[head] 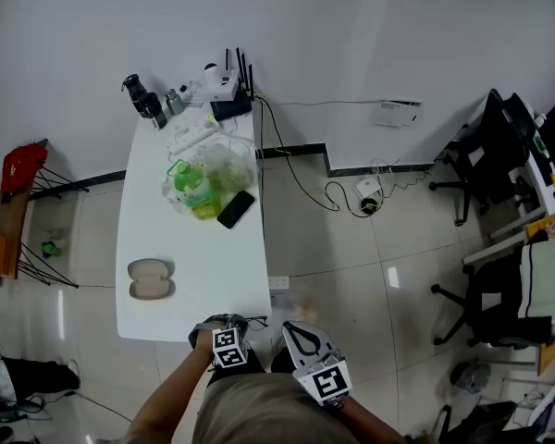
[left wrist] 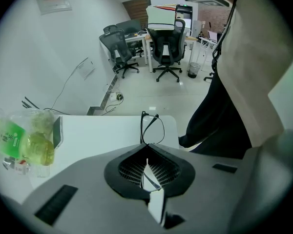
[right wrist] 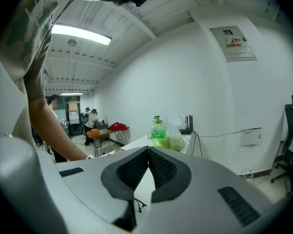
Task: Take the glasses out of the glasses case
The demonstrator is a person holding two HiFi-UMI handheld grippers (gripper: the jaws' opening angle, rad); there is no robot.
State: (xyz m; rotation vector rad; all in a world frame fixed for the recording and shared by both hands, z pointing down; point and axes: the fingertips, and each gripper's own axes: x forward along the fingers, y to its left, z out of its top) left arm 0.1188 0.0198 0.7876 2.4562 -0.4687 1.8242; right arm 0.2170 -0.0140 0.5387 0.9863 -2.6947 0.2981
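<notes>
The beige glasses case lies open on the left part of the white table, well apart from both grippers. Thin black-framed glasses stick out just past the tips of my left gripper. One temple runs back between its jaws, which are shut on it over the table's front right corner. In the head view the left gripper is at the table's front edge. My right gripper is shut on nothing and hangs off the table beside the left one, also seen in the head view.
A clear bag with a green bottle and a dark phone sit mid-table. A power strip, router and small bottles crowd the far end. Cables trail on the floor to the right, with office chairs beyond.
</notes>
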